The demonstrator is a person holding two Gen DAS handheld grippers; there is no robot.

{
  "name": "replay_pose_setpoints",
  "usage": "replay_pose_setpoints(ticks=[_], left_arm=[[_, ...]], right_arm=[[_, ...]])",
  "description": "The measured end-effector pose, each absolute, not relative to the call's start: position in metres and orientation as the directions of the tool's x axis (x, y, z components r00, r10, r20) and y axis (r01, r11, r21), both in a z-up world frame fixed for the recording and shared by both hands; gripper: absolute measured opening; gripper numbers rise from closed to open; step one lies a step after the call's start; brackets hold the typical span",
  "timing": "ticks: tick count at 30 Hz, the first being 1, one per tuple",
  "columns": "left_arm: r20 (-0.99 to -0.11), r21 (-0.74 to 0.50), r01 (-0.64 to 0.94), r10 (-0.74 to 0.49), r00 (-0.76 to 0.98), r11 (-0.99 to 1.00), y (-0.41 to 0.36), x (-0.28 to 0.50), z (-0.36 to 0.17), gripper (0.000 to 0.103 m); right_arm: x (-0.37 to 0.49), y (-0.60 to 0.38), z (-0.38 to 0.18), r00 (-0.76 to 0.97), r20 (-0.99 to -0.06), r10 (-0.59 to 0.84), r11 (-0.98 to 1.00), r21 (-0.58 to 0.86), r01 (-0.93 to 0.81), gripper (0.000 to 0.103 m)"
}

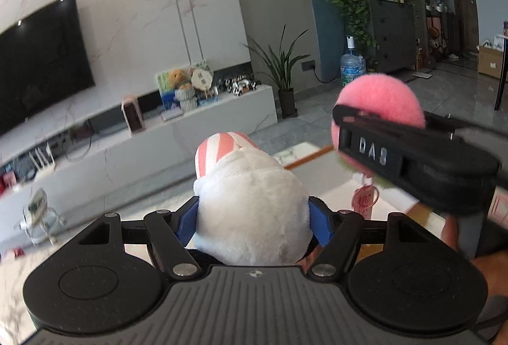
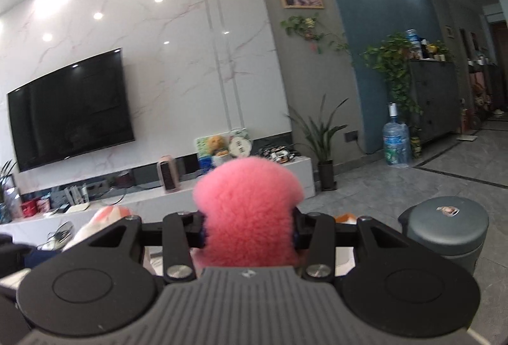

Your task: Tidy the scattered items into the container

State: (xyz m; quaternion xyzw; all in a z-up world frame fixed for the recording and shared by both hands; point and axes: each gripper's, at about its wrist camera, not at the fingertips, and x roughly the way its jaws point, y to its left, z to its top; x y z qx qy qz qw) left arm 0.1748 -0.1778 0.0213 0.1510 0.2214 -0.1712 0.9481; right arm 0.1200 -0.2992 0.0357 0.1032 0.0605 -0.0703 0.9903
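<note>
L gripper [image 1: 252, 218] clamps white plush [image 1: 250, 211]; R gripper [image 2: 249, 232] clamps pink pompom [image 2: 249, 215].

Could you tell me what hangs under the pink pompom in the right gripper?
In the left wrist view, a small pink tag dangles below the pink pompom. The right gripper covers the pompom's lower part, so the attachment is hidden.
</note>
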Motion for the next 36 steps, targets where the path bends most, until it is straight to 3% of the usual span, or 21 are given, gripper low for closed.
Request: replay_pose_setpoints(ticks=[2,6,12,15,19,36], left_arm=[[-0.471,0.211,0.390,-0.257,0.844,0.896,-0.189,0.189,0.019,0.082],[-0.479,0.198,0.388,-0.256,0.839,0.900,-0.208,0.217,0.009,0.082],[-0.538,0.188,0.400,-0.247,0.806,0.897,-0.222,0.255,-0.024,0.082],[-0.553,0.183,0.405,-0.246,0.796,0.896,-0.219,0.262,-0.036,0.082],[-0.561,0.182,0.410,-0.248,0.790,0.894,-0.213,0.264,-0.043,0.082],[-0.551,0.242,0.465,-0.273,0.788,0.852,-0.239,0.270,-0.044,0.082]], right_arm=[[0.136,-0.311,0.041,0.980,-0.123,-0.154,0.965,0.193,0.175,0.044],[0.171,-0.334,0.042,0.978,-0.134,-0.161,0.954,0.232,0.189,0.025],[0.215,-0.350,0.002,0.956,-0.241,-0.168,0.963,0.167,0.211,0.023],[0.233,-0.367,-0.021,0.918,-0.365,-0.158,0.948,0.205,0.245,0.021],[0.243,-0.380,-0.036,0.889,-0.432,-0.153,0.927,0.249,0.280,0.021],[0.237,-0.379,-0.037,0.875,-0.443,-0.194,0.909,0.254,0.330,0.025]])
